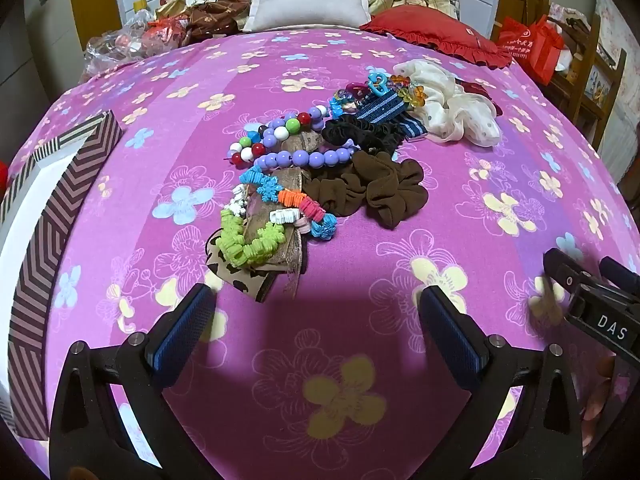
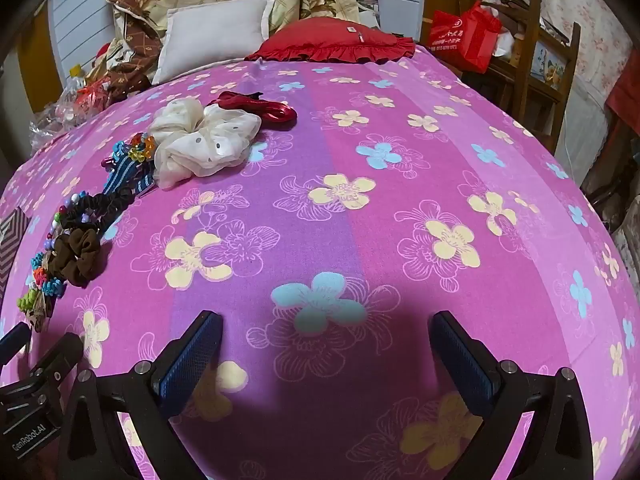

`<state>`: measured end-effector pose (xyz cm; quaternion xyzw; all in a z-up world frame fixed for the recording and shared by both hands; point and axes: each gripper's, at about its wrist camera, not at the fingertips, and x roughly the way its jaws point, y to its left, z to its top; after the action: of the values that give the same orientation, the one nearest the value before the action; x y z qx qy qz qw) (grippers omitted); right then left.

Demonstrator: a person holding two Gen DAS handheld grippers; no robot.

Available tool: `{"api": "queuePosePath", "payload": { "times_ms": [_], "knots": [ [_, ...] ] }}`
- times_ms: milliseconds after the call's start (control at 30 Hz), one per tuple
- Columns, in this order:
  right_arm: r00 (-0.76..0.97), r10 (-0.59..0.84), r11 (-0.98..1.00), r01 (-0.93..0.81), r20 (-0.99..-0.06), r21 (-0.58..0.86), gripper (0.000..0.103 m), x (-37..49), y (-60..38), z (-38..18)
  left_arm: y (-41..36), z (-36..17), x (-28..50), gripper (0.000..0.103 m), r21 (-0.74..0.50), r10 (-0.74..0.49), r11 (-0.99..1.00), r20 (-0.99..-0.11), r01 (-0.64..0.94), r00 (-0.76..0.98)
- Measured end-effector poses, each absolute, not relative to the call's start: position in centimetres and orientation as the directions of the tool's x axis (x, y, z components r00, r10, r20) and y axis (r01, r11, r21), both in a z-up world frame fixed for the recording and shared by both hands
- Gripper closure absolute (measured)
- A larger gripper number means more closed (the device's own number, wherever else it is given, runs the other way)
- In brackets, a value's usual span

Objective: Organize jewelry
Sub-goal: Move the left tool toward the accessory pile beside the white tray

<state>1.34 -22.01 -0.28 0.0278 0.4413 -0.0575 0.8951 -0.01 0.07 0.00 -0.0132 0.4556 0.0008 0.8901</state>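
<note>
Looking down over the pink floral bedspread [image 1: 320, 64], the left wrist view alone shows the striped box [image 1: 52, 216] at the left edge and the jewelry pile [image 1: 304, 168] straight ahead: purple bead bracelet [image 1: 308, 158], green flower bracelet [image 1: 244, 240], brown scrunchie [image 1: 372, 190]. The right wrist view alone reveals a red ribbon piece [image 2: 260, 106] behind the white scrunchie [image 2: 204, 140]. The left gripper [image 1: 316, 320] and the right gripper [image 2: 326, 344] both tilt downward, jaws spread wide, nothing between them.
</note>
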Motion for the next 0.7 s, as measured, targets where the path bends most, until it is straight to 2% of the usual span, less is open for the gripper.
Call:
{"api": "queuePosePath", "payload": {
  "times_ms": [133, 267, 367, 433, 500, 533, 567, 600, 700],
  "knots": [
    [0.602, -0.083, 0.991, 0.133, -0.794, -0.003, 0.0, 1.0, -22.0, -0.3, 0.4, 0.1, -0.3, 0.0, -0.02, -0.014, 1.0, -0.816, -0.004, 0.578],
    [0.589, -0.084, 0.991, 0.131, -0.804, -0.007, 0.0, 1.6, -22.0, -0.2, 2.0, 0.8, -2.1, 0.012, -0.055, -0.043, 0.998, -0.818, -0.003, 0.573],
    [0.583, -0.089, 0.991, 0.134, -0.808, -0.012, 0.0, 1.8, -21.9, -0.1, 4.2, 2.1, -4.3, 0.012, -0.082, -0.054, 0.996, -0.804, -0.019, 0.592],
    [0.584, -0.097, 0.989, 0.148, -0.806, -0.012, 0.0, 1.7, -21.9, 0.0, 5.1, 2.8, -5.5, 0.012, -0.051, -0.027, 0.998, -0.793, -0.022, 0.609],
    [0.6, -0.109, 0.987, 0.16, -0.793, -0.014, 0.011, 0.7, -21.6, 0.1, 6.4, 3.7, -7.0, 0.012, -0.011, 0.02, 0.999, -0.774, -0.045, 0.633],
    [0.608, -0.115, 0.987, 0.16, -0.785, -0.021, 0.023, 0.3, -21.2, 0.4, 7.1, 4.1, -7.5, 0.012, -0.001, 0.037, 0.998, -0.765, -0.059, 0.643],
    [0.617, -0.121, 0.987, 0.16, -0.778, -0.027, 0.03, -0.5, -21.3, 0.5, 8.0, 4.6, -8.1, 0.012, 0.012, 0.06, 0.997, -0.753, -0.077, 0.656],
    [0.622, -0.124, 0.987, 0.155, -0.773, -0.033, 0.031, -0.9, -20.9, 0.7, 8.7, 4.9, -8.5, 0.012, 0.019, 0.07, 0.996, -0.746, -0.085, 0.662],
    [0.633, -0.036, 0.996, 0.085, -0.773, 0.023, 0.047, -2.1, -19.6, 1.9, 10.3, 5.9, -8.6, 0.012, 0.026, 0.085, 0.995, -0.726, -0.096, 0.683]
  ]
}}
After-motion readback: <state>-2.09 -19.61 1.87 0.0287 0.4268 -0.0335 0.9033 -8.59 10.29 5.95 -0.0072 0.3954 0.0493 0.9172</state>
